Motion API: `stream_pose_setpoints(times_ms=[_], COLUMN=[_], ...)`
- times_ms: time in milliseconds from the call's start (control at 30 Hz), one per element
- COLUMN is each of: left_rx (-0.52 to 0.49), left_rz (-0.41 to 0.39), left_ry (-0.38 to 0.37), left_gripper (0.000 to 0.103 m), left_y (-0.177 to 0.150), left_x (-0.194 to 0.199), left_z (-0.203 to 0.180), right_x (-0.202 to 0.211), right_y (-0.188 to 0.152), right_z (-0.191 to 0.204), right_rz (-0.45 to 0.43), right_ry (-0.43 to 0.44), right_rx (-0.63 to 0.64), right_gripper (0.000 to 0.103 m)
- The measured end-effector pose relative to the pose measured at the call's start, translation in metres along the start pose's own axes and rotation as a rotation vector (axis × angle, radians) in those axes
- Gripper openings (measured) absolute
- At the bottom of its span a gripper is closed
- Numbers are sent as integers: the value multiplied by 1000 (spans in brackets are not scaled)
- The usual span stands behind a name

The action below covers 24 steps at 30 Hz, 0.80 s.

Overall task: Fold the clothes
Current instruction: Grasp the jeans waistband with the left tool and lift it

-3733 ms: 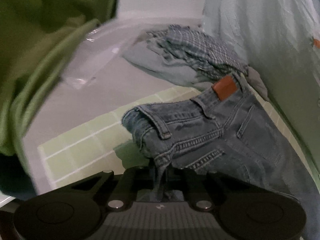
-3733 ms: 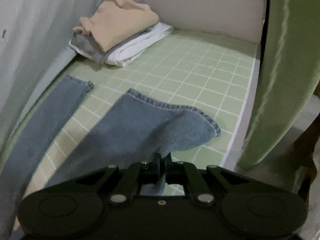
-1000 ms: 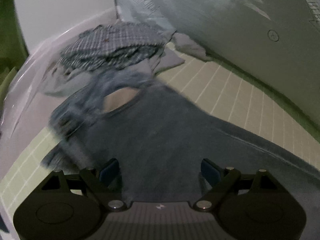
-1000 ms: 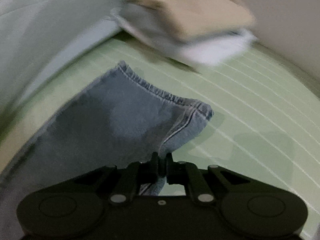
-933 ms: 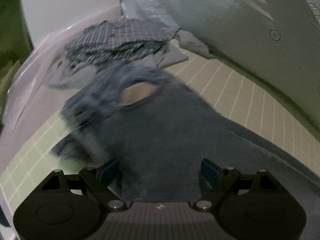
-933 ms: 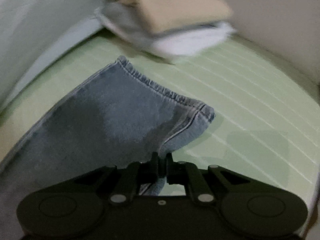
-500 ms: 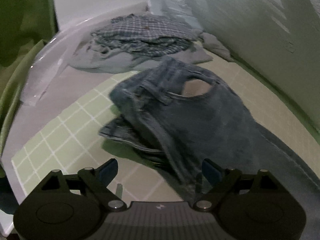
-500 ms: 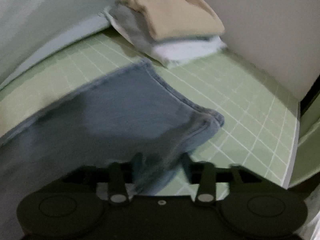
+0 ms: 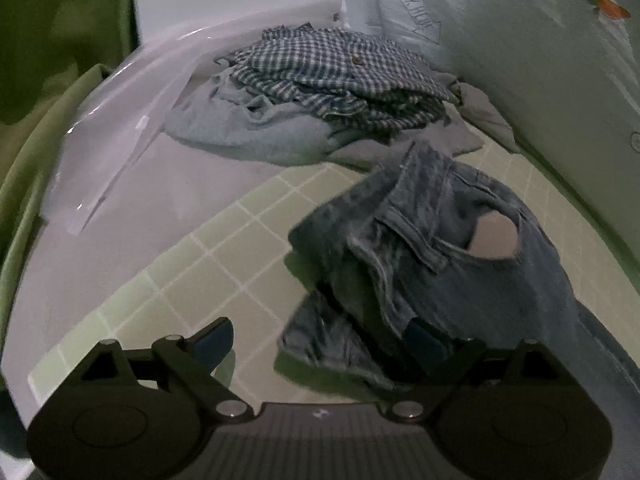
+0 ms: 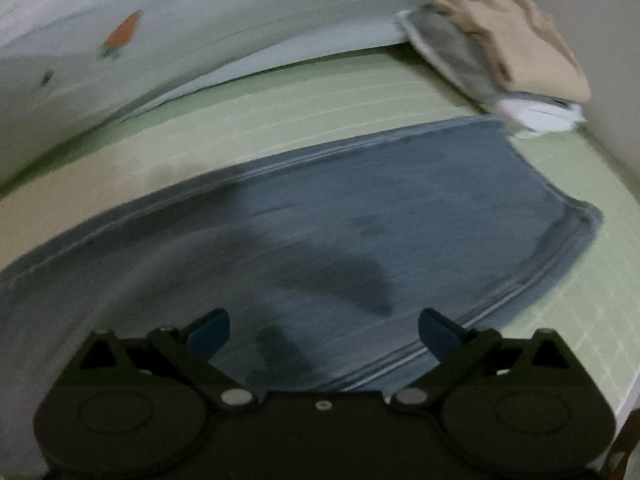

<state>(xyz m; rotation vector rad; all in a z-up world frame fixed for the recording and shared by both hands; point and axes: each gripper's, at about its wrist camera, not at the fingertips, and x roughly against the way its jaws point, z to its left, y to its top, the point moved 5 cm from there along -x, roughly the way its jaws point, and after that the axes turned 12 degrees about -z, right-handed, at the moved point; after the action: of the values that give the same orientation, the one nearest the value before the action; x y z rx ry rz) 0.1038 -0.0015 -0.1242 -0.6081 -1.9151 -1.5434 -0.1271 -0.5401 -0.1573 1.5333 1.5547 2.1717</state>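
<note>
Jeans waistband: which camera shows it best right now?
Left wrist view: the bunched waistband and belt loops sit just ahead of the open left claw. Right wrist view shows only the flat leg and hem.

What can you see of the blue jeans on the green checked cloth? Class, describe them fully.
The blue jeans look like faded denim. The waist end lies bunched and rumpled, with belt loops, seams and pale lining showing at the opening. The leg end lies flat, hem stitched, on the green checked cloth. Neither open hand-held gripper grips them.

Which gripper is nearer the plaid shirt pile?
Left. The left gripper faces the plaid shirt pile across the jeans waistband; the right gripper hangs over the leg hems, pile out of view.
</note>
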Motion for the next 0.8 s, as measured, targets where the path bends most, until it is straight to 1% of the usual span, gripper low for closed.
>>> stream_pose_setpoints(times_ms=[200,367,500,567,600,633,700,733,767,800], left_rx=[-13,-39,-21,8,17,20,32,32,21,7], left_rz=[11,20,48,56,51,47,54,52,46,40], left_ry=[-56,-102,-124,-147,-160,-178,-202,-199,-202,-209], left_gripper=[96,97,96,91,85,74,59,50,44,31], left_y=[12,19,21,20,20,20,20,21,22,24], left_x=[-24,-39,-47,-49,-48,-47,-44,-42,-39,-36], left_z=[-1,-5,-7,-6,-6,-7,-12,-14,-18,-23], right_x=[-10,-11,-10,-10,-10,-10,-10,-9,-9,-9], right_y=[-9,-13,-16,-17,-17,-17,-16,-15,-15,-13], right_z=[36,60,72,72,72,71,69,68,67,65], right_rz=[67,90,99,106,108,108,106,102,98,92], right_ry=[-10,-9,-19,-21,-23,-24,-27,-28,-28,-26], right_rx=[14,49,52,43,40,38,40,39,37,31], right_gripper=[102,102,102,102,102,102,102,102,102,102])
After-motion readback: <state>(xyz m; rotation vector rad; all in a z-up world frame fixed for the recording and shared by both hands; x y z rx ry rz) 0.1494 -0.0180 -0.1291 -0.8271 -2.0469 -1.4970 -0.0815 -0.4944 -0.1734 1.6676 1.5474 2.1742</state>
